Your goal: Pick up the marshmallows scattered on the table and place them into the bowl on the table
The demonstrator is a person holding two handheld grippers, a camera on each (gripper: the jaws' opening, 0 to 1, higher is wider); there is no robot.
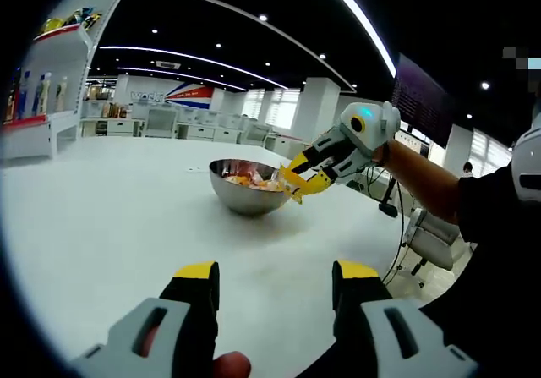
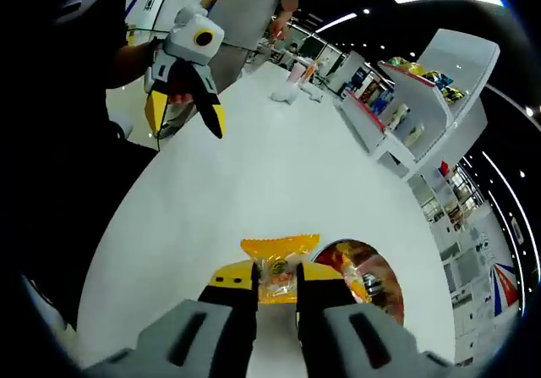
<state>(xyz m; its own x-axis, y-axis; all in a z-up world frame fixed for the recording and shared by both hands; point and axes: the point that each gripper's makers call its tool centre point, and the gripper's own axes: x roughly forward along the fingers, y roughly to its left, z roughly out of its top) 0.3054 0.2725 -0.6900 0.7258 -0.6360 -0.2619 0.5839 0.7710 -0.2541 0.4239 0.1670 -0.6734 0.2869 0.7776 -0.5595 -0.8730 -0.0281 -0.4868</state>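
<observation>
A steel bowl [image 1: 247, 187] stands on the white table [image 1: 110, 217], holding several orange-wrapped marshmallow packets [image 1: 245, 180]. In the left gripper view my right gripper [image 1: 296, 182] comes in from the right at the bowl's right rim, shut on a wrapped packet [image 1: 292, 194]. The right gripper view has that gripper [image 2: 277, 278] pinching the orange marshmallow packet [image 2: 277, 260] just left of the bowl [image 2: 372, 283]. My left gripper [image 1: 275, 278] hovers open over the near table, nothing between its jaws; in the right gripper view it [image 2: 184, 116] hangs open at the upper left.
White shelves with bottles and goods [image 1: 46, 99] stand at the table's far left. Small items [image 2: 292, 90] sit near the far table edge. A person [image 2: 254, 6] stands beyond it. Chairs and cables [image 1: 423, 234] lie off the table's right edge.
</observation>
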